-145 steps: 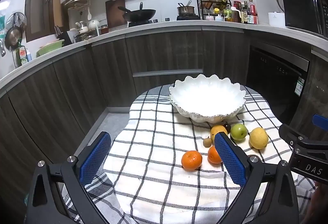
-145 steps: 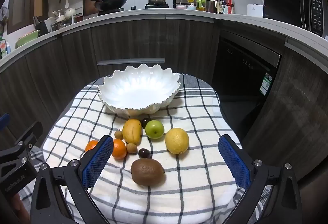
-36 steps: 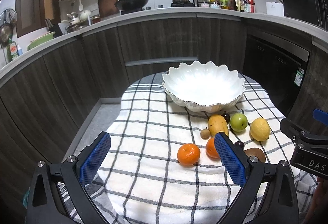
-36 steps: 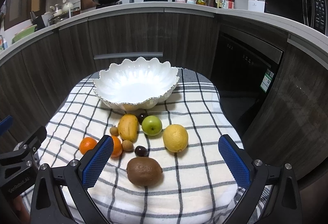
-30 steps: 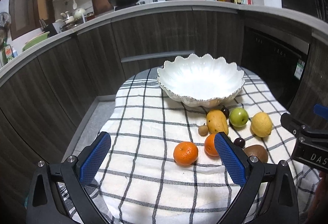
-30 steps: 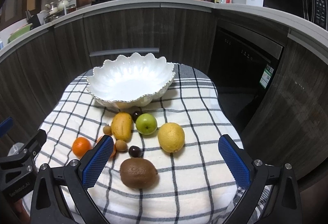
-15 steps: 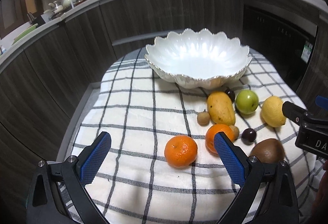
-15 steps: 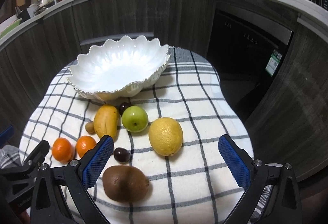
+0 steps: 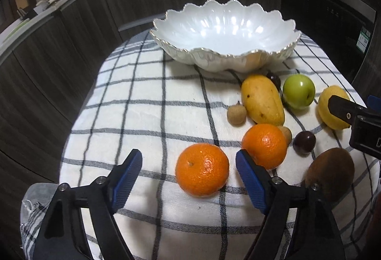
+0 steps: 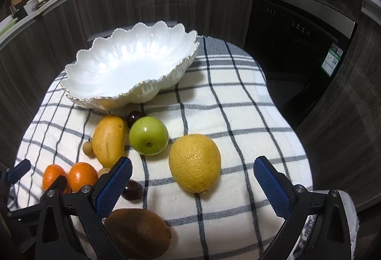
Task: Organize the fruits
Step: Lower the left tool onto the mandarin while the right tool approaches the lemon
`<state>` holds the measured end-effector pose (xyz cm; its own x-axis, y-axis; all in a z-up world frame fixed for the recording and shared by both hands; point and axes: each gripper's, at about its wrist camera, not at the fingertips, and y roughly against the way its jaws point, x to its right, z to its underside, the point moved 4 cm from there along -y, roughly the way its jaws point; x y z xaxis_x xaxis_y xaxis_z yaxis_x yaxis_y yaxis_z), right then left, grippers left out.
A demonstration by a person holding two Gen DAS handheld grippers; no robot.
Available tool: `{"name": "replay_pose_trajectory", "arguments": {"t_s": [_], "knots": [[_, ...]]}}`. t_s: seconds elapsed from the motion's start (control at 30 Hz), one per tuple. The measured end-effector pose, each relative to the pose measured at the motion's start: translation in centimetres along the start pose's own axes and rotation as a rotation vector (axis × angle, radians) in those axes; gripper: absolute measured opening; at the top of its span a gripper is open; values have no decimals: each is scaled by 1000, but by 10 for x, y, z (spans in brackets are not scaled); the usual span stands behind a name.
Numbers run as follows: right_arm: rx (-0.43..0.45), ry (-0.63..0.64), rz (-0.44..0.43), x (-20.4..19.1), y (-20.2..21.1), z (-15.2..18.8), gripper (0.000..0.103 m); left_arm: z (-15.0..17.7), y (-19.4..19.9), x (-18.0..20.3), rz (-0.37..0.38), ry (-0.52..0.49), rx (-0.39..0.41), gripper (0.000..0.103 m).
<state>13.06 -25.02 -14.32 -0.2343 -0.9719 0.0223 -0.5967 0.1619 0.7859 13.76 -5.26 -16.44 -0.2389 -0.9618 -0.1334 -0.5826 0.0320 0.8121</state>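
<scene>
**Both grippers close in on fruit beside an empty bowl**

The nearer mandarin (image 9: 202, 169) lies on the checked cloth (image 9: 142, 102) between the blue pads of the left gripper (image 9: 188, 179). Its jaws are closing, but the pads stand clear of the peel on both sides, so nothing is grasped yet. The second mandarin (image 9: 264, 144) sits just behind the right-hand pad, which slots into the gap between the two, likely so that only one fruit is taken.

The right gripper (image 10: 193, 179) hangs released, jaws wide, with the lemon (image 10: 194, 162) ahead of its pads and untouched. That spread suits the lemon's bulk.

The remaining fruit clusters in front of the bowl (image 9: 223, 33): a mango (image 9: 262, 99) touching a green apple (image 9: 298, 91), a small tan longan (image 9: 236, 114), a dark plum (image 9: 304, 142) and a kiwi (image 9: 329, 175) nearest the camera. The bowl stands empty, so I judge the sorting barely begun.

The mandarins are round, with dimpled, glossy peel; the lemon is oval and pitted; the kiwi dull and fuzzy; the apple smooth. The bowl is glazed white with a scalloped, gilt-edged rim. The cloth looks soft and woven, which should keep round fruit from rolling.
</scene>
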Motion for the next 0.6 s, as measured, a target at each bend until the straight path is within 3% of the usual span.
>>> {"name": "replay_pose_trajectory", "arguments": {"t_s": [0.23,0.6], "knots": [[-15,-7,11,4,-13,1,102,6,-15,7,46,-3,-63,56],[-80,-25,-21,3,-40,3,73,5,-18,6,63,-4,-56,46]]}}
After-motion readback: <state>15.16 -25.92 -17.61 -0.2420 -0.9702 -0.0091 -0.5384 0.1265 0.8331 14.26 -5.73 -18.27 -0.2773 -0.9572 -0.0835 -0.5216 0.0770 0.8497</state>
